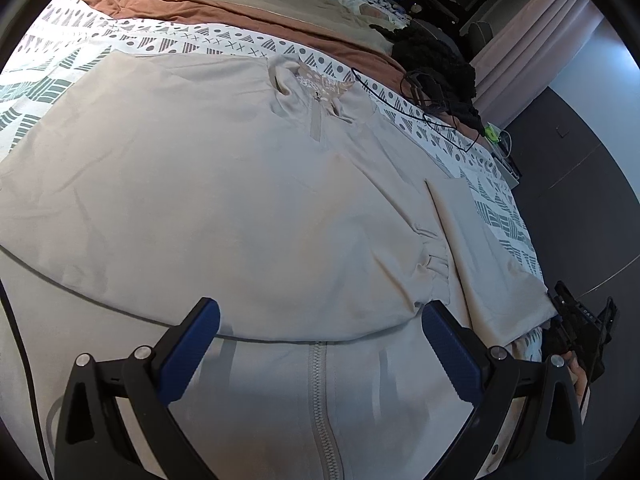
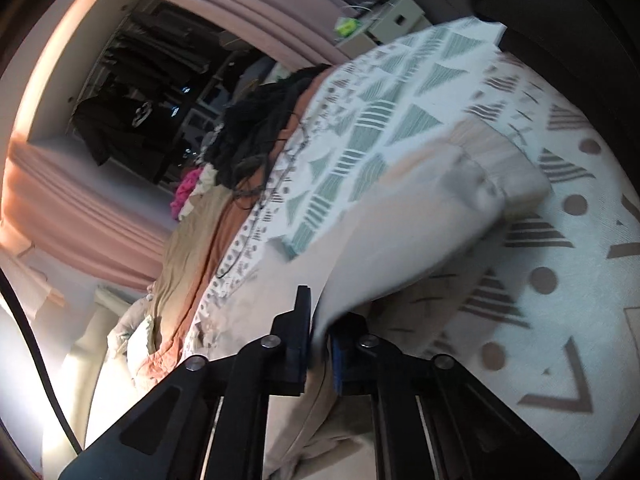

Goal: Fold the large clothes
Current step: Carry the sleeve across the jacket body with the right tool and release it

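Note:
A large beige zip jacket (image 1: 200,200) lies spread front-up on the patterned bedspread (image 1: 80,40), collar (image 1: 316,88) at the far side and zipper (image 1: 320,400) running toward me. My left gripper (image 1: 320,314) hovers over the lower front, its blue pads wide apart and nothing between them. One sleeve (image 1: 480,248) lies along the right edge of the bed. My right gripper (image 2: 322,320) is shut on that sleeve (image 2: 420,220), whose ribbed cuff (image 2: 500,160) is lifted off the bedspread (image 2: 560,280). In the left wrist view the right gripper (image 1: 568,312) shows at the sleeve's end.
A black garment pile (image 1: 436,68) and a thin black cable (image 1: 420,116) lie beyond the collar. A brown blanket (image 1: 200,0) covers the far side of the bed. Dark floor (image 1: 580,200) runs along the bed's right edge. Pink curtains (image 2: 80,200) and small boxes (image 2: 396,12) stand nearby.

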{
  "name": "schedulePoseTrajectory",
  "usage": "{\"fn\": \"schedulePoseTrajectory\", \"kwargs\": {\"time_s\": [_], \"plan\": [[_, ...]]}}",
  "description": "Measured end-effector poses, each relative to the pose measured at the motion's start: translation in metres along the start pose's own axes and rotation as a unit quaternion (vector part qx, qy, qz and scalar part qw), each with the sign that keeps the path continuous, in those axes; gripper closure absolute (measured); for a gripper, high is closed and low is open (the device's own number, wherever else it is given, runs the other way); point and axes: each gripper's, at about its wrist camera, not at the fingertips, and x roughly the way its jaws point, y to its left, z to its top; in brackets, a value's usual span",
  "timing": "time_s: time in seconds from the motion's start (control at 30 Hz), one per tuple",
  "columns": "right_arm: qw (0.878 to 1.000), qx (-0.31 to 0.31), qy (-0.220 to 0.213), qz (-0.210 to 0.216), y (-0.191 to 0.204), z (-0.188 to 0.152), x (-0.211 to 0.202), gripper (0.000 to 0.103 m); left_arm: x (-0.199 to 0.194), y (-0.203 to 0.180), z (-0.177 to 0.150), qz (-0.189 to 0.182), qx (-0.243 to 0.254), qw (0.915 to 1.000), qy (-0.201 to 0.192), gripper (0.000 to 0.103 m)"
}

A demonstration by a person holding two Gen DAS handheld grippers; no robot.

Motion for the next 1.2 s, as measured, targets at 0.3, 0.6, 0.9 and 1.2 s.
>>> {"fn": "schedulePoseTrajectory", "kwargs": {"time_s": [0.3, 0.6, 0.9, 1.2], "plan": [[0.994, -0.049, 0.018, 0.095, 0.064, -0.028, 0.005, 0.099, -0.026, 0.012, 0.005, -0.003, -0.014, 0.9997, -0.018, 0.0], [0.978, -0.098, 0.082, 0.164, 0.143, -0.089, 0.036, 0.099, -0.058, 0.037, 0.008, 0.012, -0.023, 0.9991, -0.034, 0.0], [0.96, -0.148, 0.194, 0.138, 0.193, -0.159, 0.098, 0.098, -0.084, 0.072, 0.014, 0.027, -0.047, 0.9973, -0.05, 0.0], [0.951, -0.153, 0.262, 0.063, 0.181, -0.194, 0.134, 0.0, -0.099, 0.105, 0.023, 0.024, -0.096, 0.993, -0.065, 0.0]]}}
